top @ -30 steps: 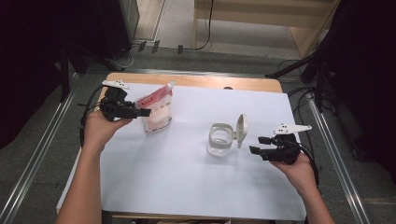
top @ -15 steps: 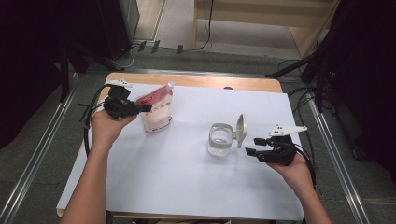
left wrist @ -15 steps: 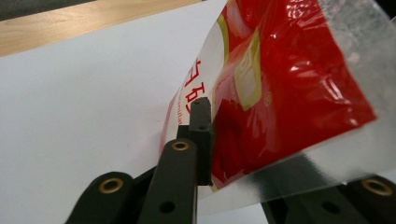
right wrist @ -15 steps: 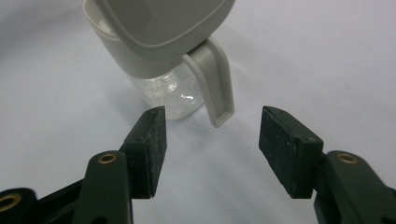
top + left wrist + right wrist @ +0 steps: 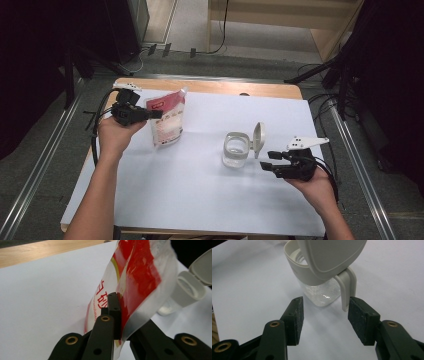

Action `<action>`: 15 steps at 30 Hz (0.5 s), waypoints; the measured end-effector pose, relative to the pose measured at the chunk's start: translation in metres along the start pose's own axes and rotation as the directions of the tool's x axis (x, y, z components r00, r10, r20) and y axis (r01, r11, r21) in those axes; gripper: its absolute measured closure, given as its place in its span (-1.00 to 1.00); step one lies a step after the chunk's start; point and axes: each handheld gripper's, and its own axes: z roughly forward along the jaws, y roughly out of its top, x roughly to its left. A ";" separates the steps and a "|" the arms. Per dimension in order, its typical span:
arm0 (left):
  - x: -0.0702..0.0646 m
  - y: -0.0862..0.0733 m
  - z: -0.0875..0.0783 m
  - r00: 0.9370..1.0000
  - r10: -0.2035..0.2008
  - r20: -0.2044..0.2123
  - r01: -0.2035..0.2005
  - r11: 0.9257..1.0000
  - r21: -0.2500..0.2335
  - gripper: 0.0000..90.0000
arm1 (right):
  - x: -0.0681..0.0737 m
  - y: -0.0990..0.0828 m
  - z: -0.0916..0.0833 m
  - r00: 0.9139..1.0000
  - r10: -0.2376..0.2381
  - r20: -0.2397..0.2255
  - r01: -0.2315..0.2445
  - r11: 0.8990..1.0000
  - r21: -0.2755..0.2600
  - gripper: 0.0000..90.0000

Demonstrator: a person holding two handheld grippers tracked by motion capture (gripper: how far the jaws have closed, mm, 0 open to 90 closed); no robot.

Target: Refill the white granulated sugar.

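A red-and-white pouch (image 5: 167, 120) stands tilted at the back left of the white sheet. My left gripper (image 5: 156, 114) is shut on its left edge. The left gripper view shows the jaws (image 5: 117, 315) pinching the pouch (image 5: 136, 277) low on its printed side. A clear jar (image 5: 235, 151) with its white flip lid (image 5: 258, 138) hinged up stands right of centre. My right gripper (image 5: 266, 161) lies just right of it, open, and its jaws have just been closing. In the right gripper view nothing is between the pads (image 5: 324, 312); the jar (image 5: 320, 293) stands just beyond them under its lid (image 5: 332, 257).
The white sheet (image 5: 190, 200) covers most of a wooden table (image 5: 225, 88). Metal rails run along the floor on both sides, and black cables (image 5: 97, 117) trail off the left edge. Dark stands and a wooden cabinet stand behind the table.
My right gripper has edged a little left toward the jar and its jaws have narrowed. The left hand has stayed by the pouch, with its jaws now closed on the pouch's edge.
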 end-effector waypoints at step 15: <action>-0.029 0.014 -0.022 0.998 0.042 0.053 -0.040 0.999 -0.032 1.00 | 0.045 0.009 0.004 0.994 -0.066 -0.091 0.068 0.997 0.021 0.11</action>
